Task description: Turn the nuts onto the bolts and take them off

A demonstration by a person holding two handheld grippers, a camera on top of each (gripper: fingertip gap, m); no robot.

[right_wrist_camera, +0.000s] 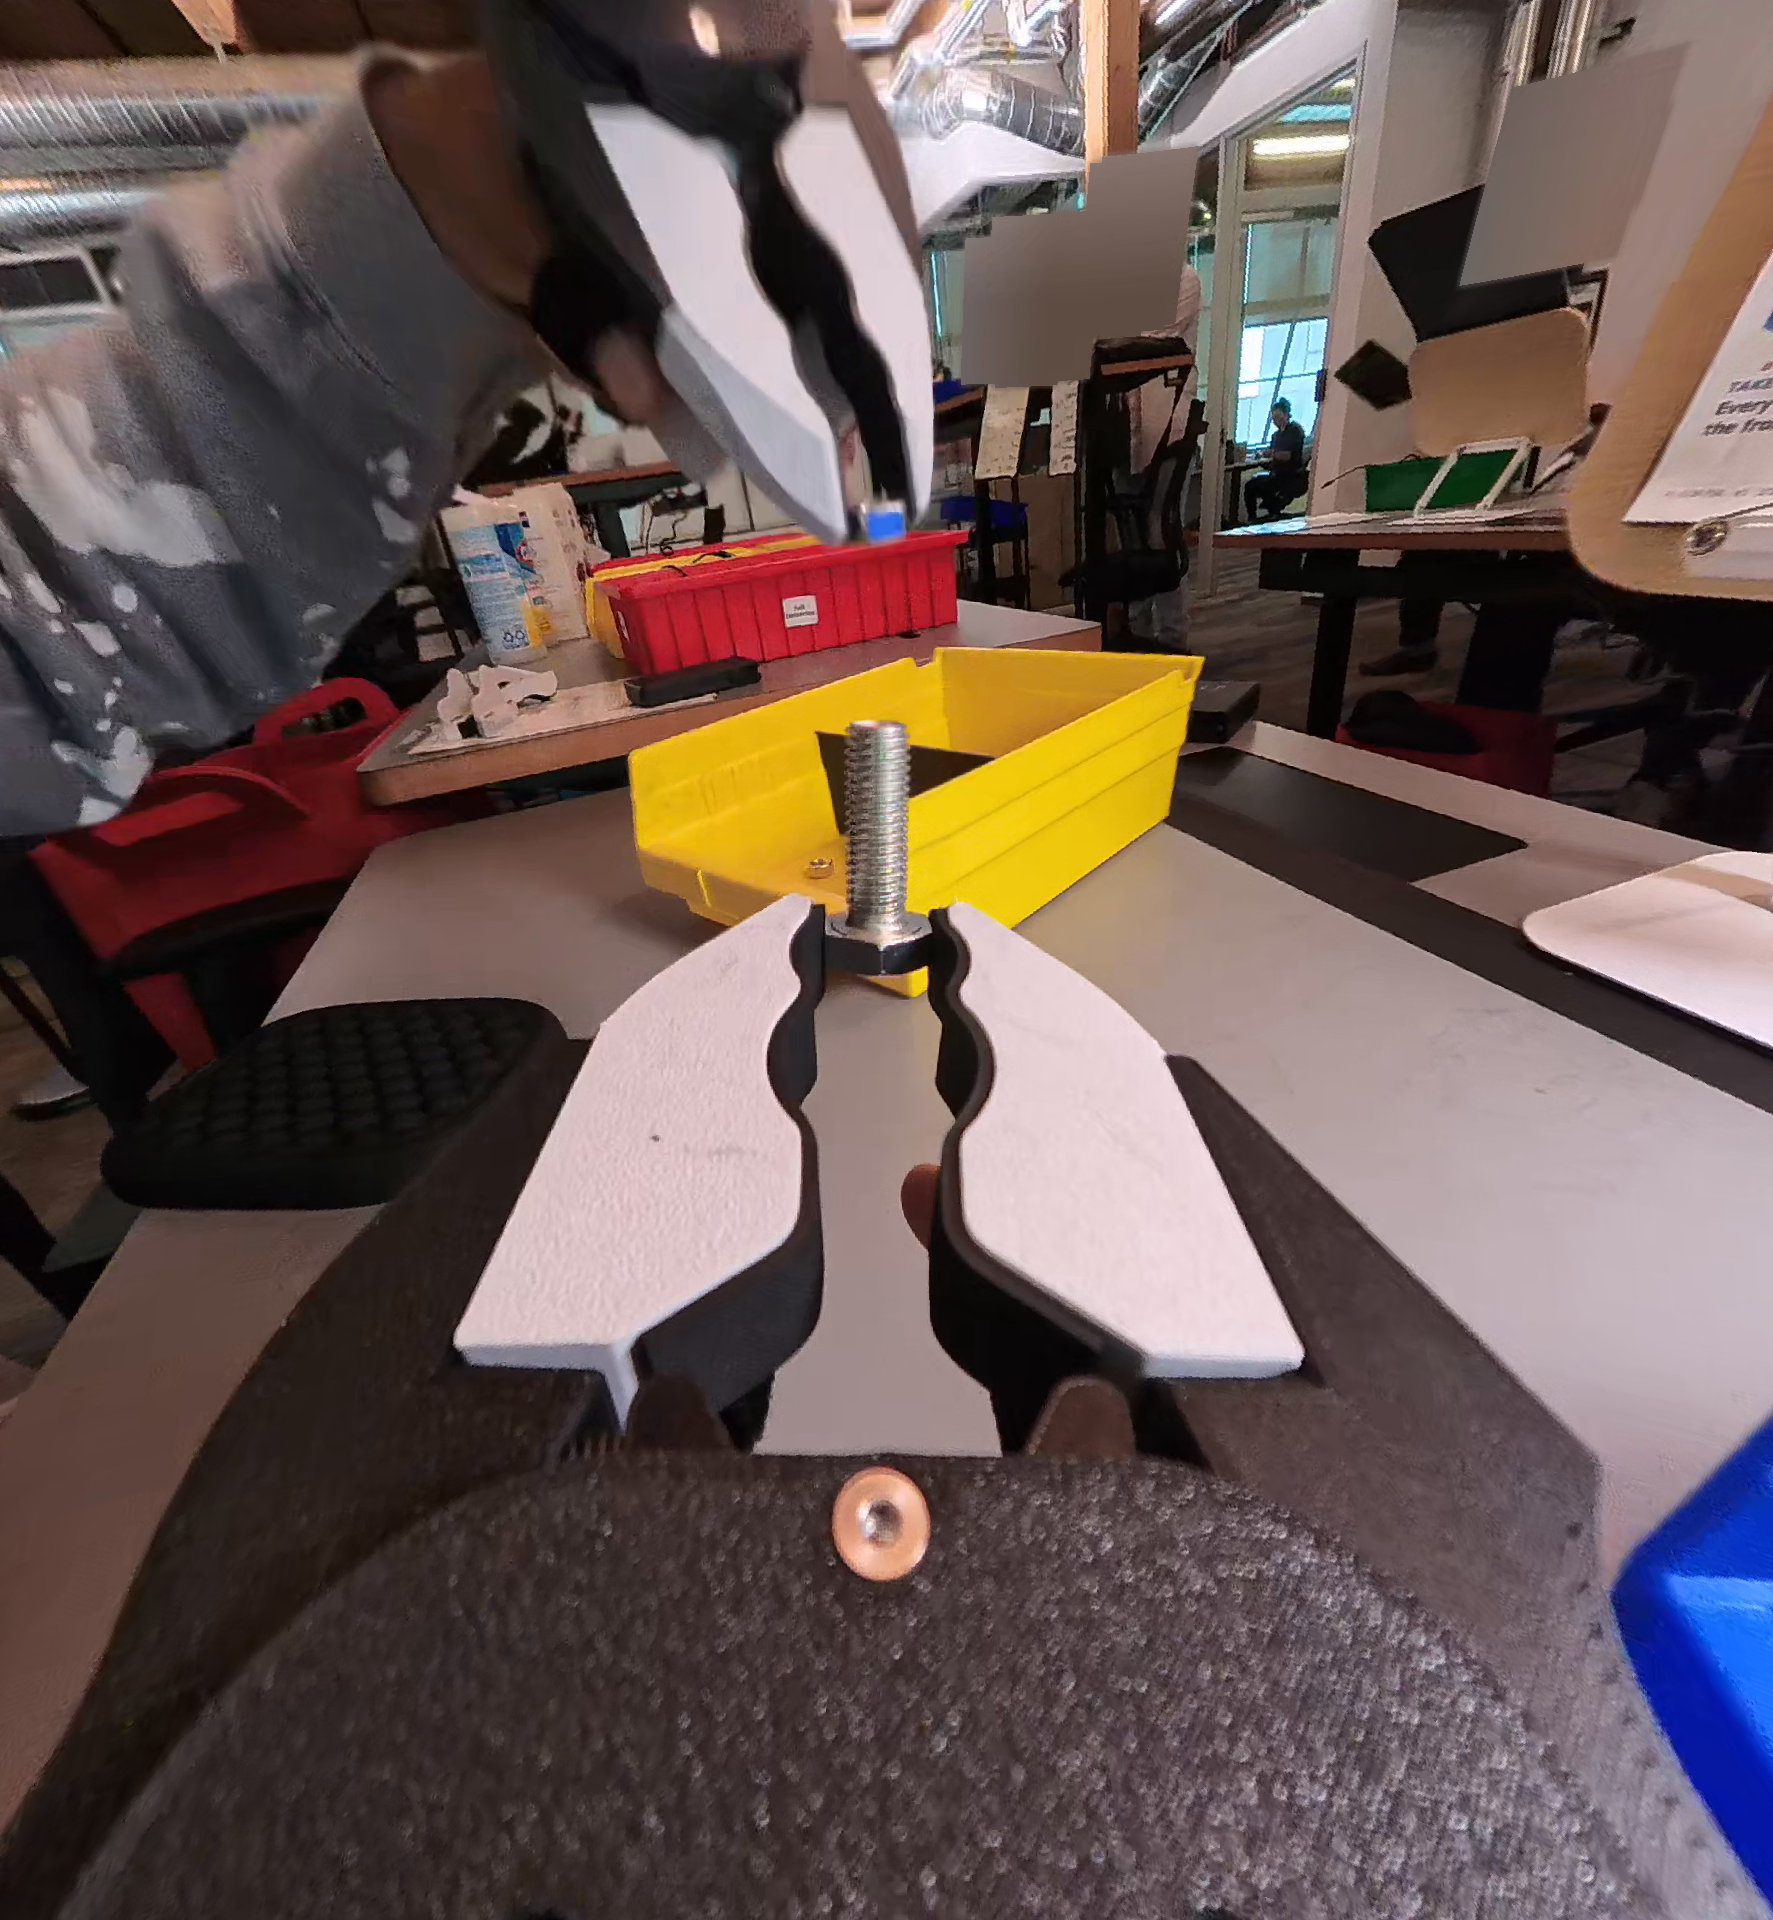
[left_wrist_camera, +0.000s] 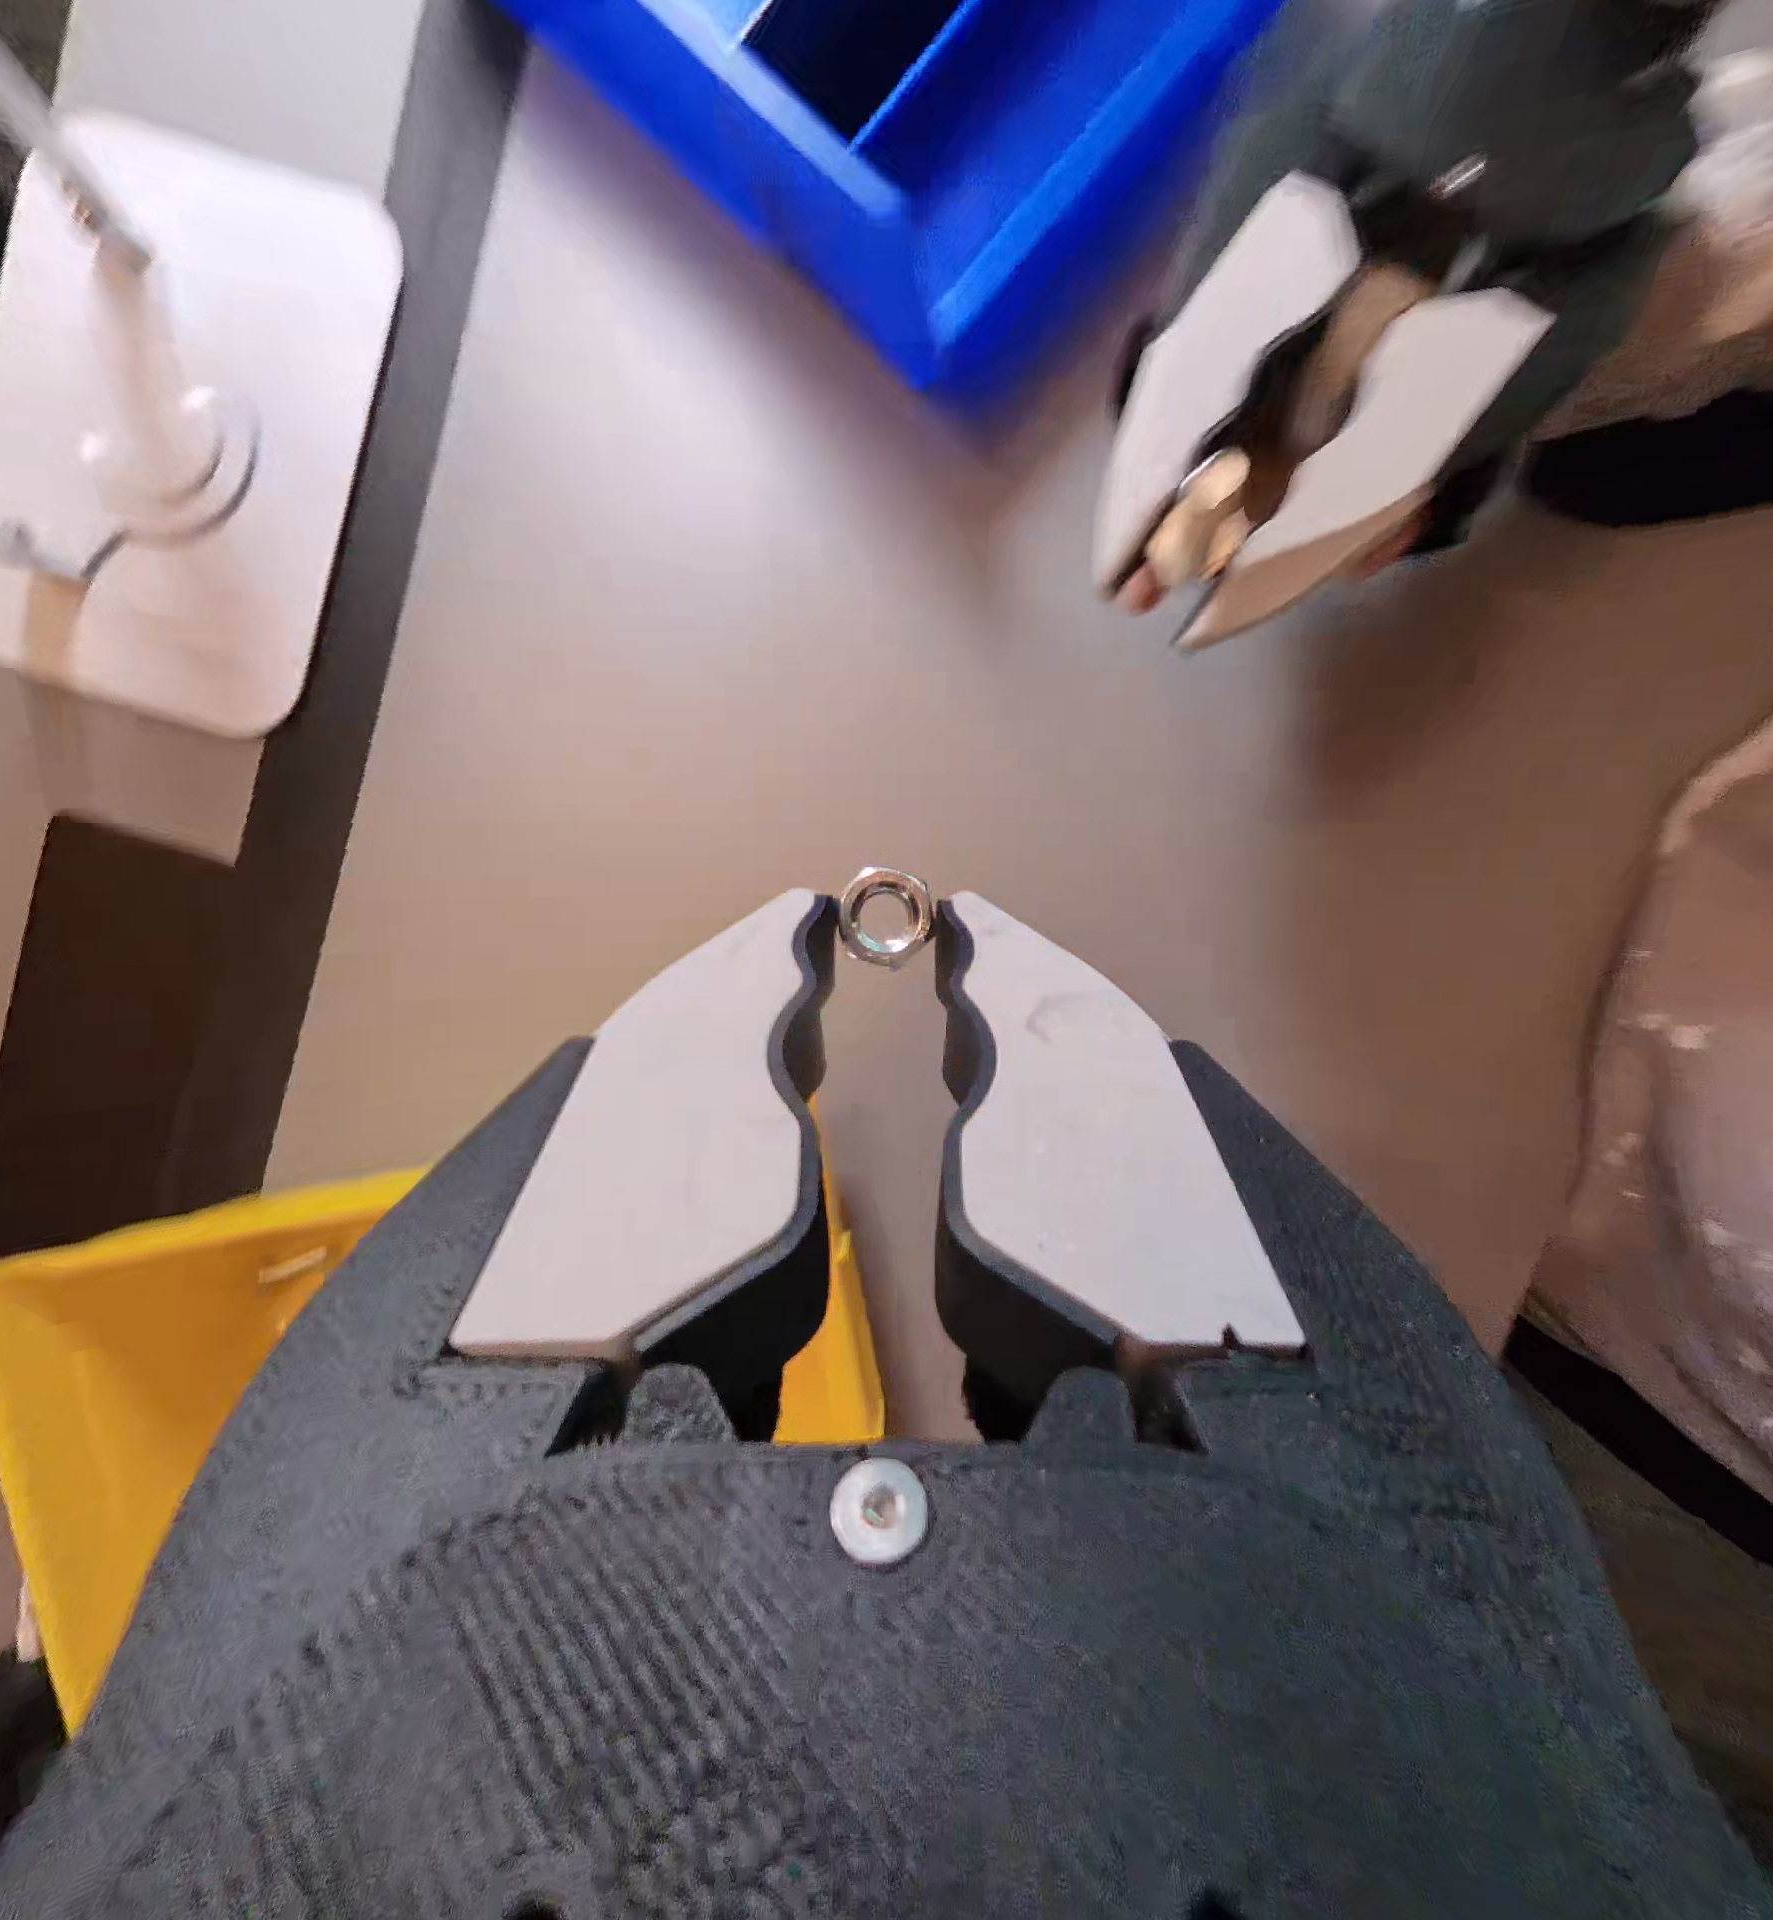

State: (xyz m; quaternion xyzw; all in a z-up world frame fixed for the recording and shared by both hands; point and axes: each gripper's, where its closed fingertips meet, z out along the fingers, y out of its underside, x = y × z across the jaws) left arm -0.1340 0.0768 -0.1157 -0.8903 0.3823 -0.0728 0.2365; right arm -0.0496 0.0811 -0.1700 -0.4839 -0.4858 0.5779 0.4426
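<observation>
In the left wrist view, the left tongs point(left_wrist_camera: 884, 923) are closed on a small silver hexagonal steel nut point(left_wrist_camera: 884, 921), pinched at the very tips with its hole facing the camera, above the pale grey desk point(left_wrist_camera: 716, 644). A yellow plastic bin point(left_wrist_camera: 134, 1382) lies below and behind the tongs' black body. A blue plastic bin point(left_wrist_camera: 923, 239) sits on the desk at the top of the view. Up at the right, well apart from the nut, the right tongs point(left_wrist_camera: 1188, 566) appear blurred, clamped on something metallic whose shape cannot be made out here. A white flat stand base point(left_wrist_camera: 165, 436) rests at the left.

In the right wrist view, the right tongs point(right_wrist_camera: 877, 951) grip the dark hexagonal head of a silver threaded steel bolt point(right_wrist_camera: 877, 821), whose shank stands upright above the fingertips. Beyond it on the desk point(right_wrist_camera: 1277, 1039) lies the yellow bin point(right_wrist_camera: 1048, 769), with a small brass-coloured nut point(right_wrist_camera: 820, 865) on its front lip. The left tongs point(right_wrist_camera: 877, 514) hang blurred at the upper left, above the bolt and clear of it; what they hold is too smeared to tell here. The blue bin's corner point(right_wrist_camera: 1755, 1621) shows at the lower right.
</observation>
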